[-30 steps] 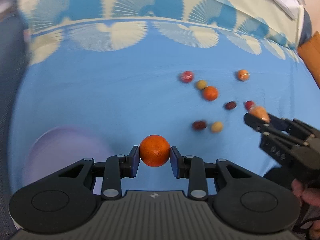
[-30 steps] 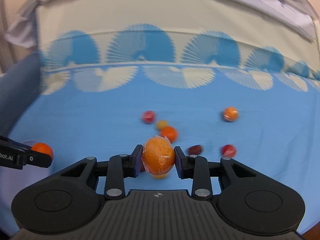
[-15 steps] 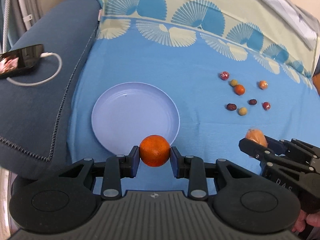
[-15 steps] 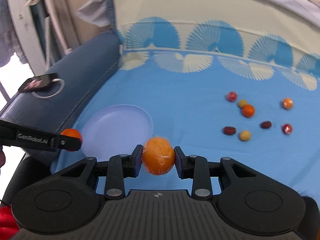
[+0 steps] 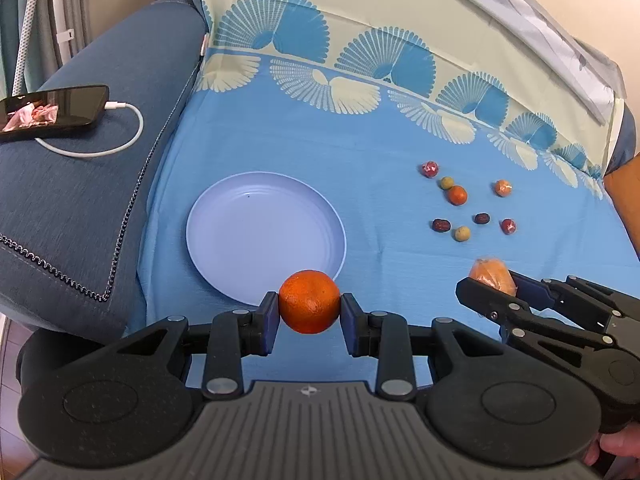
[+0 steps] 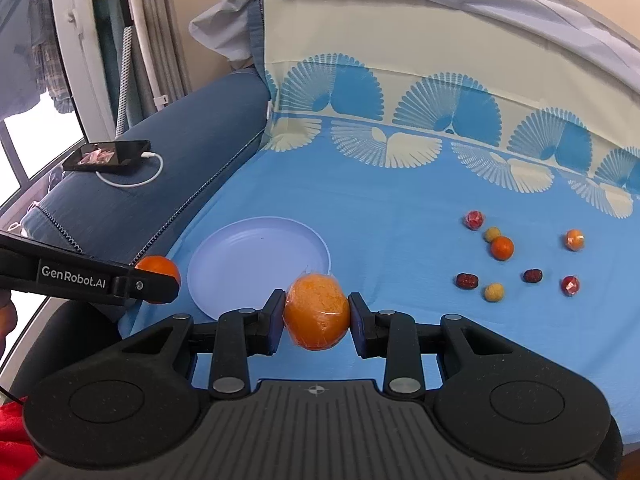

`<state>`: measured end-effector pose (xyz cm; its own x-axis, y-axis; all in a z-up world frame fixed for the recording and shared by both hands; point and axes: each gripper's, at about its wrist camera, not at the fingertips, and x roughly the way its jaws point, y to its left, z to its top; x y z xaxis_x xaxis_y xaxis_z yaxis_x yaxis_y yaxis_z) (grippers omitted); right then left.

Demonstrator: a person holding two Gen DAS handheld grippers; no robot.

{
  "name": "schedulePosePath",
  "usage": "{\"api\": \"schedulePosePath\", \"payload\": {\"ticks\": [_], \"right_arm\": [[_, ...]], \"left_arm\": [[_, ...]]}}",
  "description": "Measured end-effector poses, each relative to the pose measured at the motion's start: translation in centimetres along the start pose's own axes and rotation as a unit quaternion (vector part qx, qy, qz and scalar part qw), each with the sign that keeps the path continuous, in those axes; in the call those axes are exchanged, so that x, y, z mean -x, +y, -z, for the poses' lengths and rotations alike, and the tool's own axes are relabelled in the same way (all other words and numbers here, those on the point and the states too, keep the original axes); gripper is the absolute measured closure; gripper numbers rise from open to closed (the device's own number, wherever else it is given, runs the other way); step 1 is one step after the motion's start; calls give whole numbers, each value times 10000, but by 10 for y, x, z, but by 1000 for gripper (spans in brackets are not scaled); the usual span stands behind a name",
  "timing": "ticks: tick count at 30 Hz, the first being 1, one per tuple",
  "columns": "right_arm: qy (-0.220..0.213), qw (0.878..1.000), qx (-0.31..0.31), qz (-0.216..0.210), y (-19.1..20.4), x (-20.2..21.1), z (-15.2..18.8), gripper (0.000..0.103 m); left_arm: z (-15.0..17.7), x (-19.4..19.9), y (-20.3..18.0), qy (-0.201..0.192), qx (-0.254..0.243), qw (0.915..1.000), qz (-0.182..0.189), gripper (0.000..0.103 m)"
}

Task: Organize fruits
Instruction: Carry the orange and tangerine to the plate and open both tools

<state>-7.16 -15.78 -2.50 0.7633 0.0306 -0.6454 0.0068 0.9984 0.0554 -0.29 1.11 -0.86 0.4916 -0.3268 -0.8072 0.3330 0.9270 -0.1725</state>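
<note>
My left gripper (image 5: 309,312) is shut on a bare orange (image 5: 309,301), held just over the near rim of an empty pale lavender plate (image 5: 256,240). In the right wrist view the same orange (image 6: 154,266) shows at the left, beside the plate (image 6: 256,256). My right gripper (image 6: 317,316) is shut on a plastic-wrapped orange (image 6: 317,311), hovering off the plate's near right edge; the left wrist view shows that wrapped orange (image 5: 490,274) too. Several small fruits lie on the blue cloth to the right, among them a small orange (image 5: 457,195) and a dark date (image 5: 441,225).
A dark blue sofa arm (image 5: 80,200) runs along the left, with a phone (image 5: 52,112) and its white cable on it. The patterned cloth (image 5: 360,140) climbs the backrest behind. A finger (image 5: 616,446) shows at the lower right.
Both grippers swept left with their oranges, away from the small fruits. The plate and sofa arm came into view. In the last half second they crept only a little further.
</note>
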Motion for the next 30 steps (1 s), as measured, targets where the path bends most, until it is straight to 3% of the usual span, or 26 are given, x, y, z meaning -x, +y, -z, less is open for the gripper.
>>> {"api": "schedulePosePath", "payload": {"ticks": [30], "right_arm": [[380,9983,393,-186,16,-32,-8,68]], "left_arm": [[-12,-24,39,166,442,9988,-81,67]]}}
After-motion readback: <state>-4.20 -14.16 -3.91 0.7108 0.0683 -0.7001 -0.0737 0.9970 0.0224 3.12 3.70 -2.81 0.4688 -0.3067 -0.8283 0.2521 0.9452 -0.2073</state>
